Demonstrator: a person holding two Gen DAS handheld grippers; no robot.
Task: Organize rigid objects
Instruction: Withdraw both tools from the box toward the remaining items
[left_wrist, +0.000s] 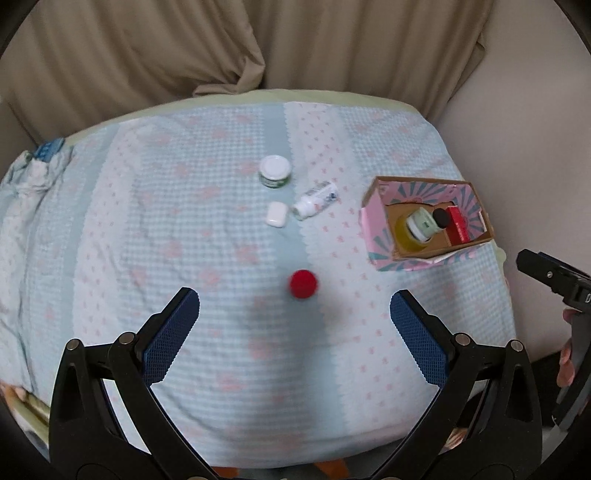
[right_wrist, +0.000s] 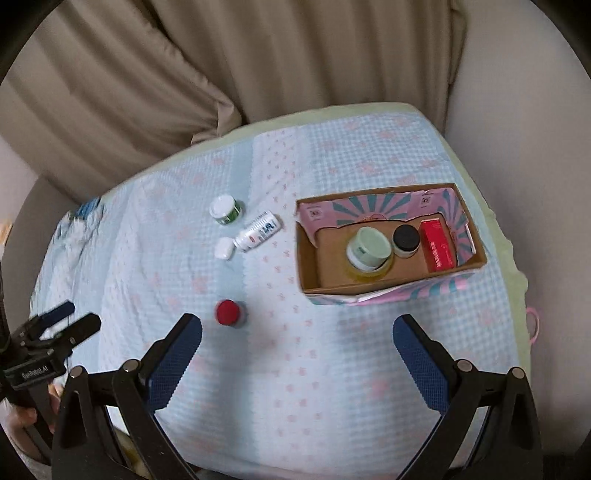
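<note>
While both claws hang wide apart and hold nothing, I judge I am between picks: some items already sit in the cardboard box (right_wrist: 391, 275), others wait on the cloth-covered counter (left_wrist: 184, 258). My left claw (left_wrist: 295, 332) hovers just short of the red-capped jar (left_wrist: 303, 283), which stands alone near the front, roughly centred ahead of the spread fingers. My right claw (right_wrist: 297, 349) hangs over bare cloth between that jar (right_wrist: 228, 312) and the box.

Inside the box stand a pale green-lidded jar (right_wrist: 369, 247), a black-lidded jar (right_wrist: 405, 238) and a red carton (right_wrist: 437, 247), with free floor at the left end. Farther back on the counter, well apart from the box, a white-lidded green jar (left_wrist: 275, 170), a white bottle lying on its side (left_wrist: 316, 199) and a small white earbud case (left_wrist: 277, 213) cluster close together.

Next, I think, the left claw should advance and drop until its pads straddle the red-capped jar, close on it, then carry it right to the box's free end.
</note>
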